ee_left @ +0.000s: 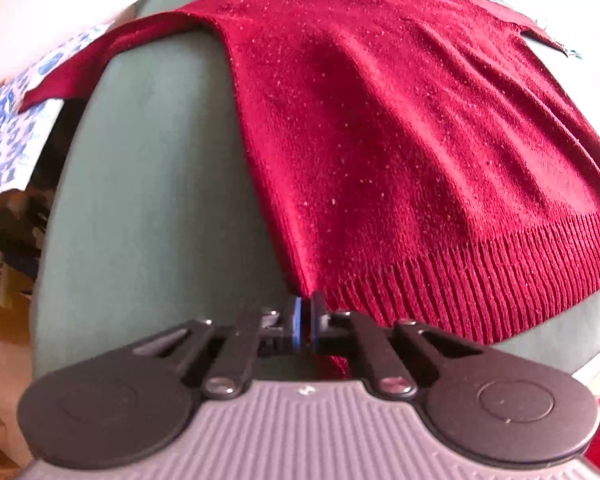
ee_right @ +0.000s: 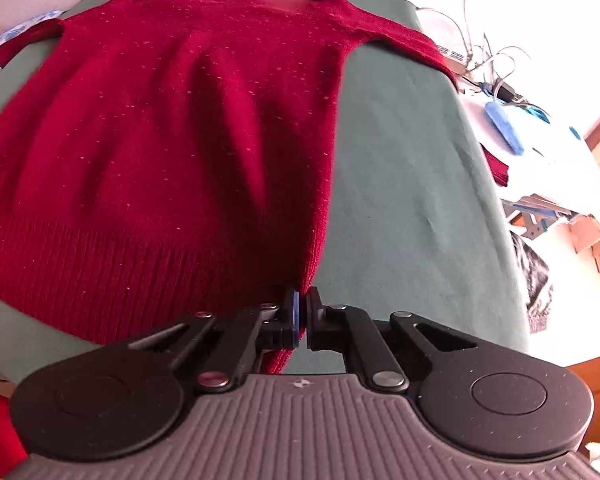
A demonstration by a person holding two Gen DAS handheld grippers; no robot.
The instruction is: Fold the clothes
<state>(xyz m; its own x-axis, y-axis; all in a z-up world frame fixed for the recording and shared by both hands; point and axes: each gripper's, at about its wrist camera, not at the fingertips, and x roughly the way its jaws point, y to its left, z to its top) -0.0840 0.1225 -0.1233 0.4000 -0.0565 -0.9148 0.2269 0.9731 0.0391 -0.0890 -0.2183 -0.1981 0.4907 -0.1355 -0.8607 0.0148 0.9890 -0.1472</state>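
A dark red knitted sweater (ee_left: 380, 120) lies spread on a green table (ee_left: 148, 184), ribbed hem toward me and neckline far away. My left gripper (ee_left: 306, 312) is shut on the hem's left corner, lifting the edge slightly. In the right wrist view the same sweater (ee_right: 160, 140) fills the left and middle, and my right gripper (ee_right: 302, 312) is shut on the hem's right corner. One sleeve (ee_left: 80, 68) hangs over the table's far left edge. The other sleeve (ee_right: 412, 44) stretches over the far right edge.
A blue and white patterned cloth (ee_left: 8, 132) lies left of the table. To the right stands a white surface with cables (ee_right: 488, 56) and a blue object (ee_right: 504, 124). Boxes and clutter (ee_right: 572, 232) sit lower right. Bare green table (ee_right: 412, 200) borders the sweater on both sides.
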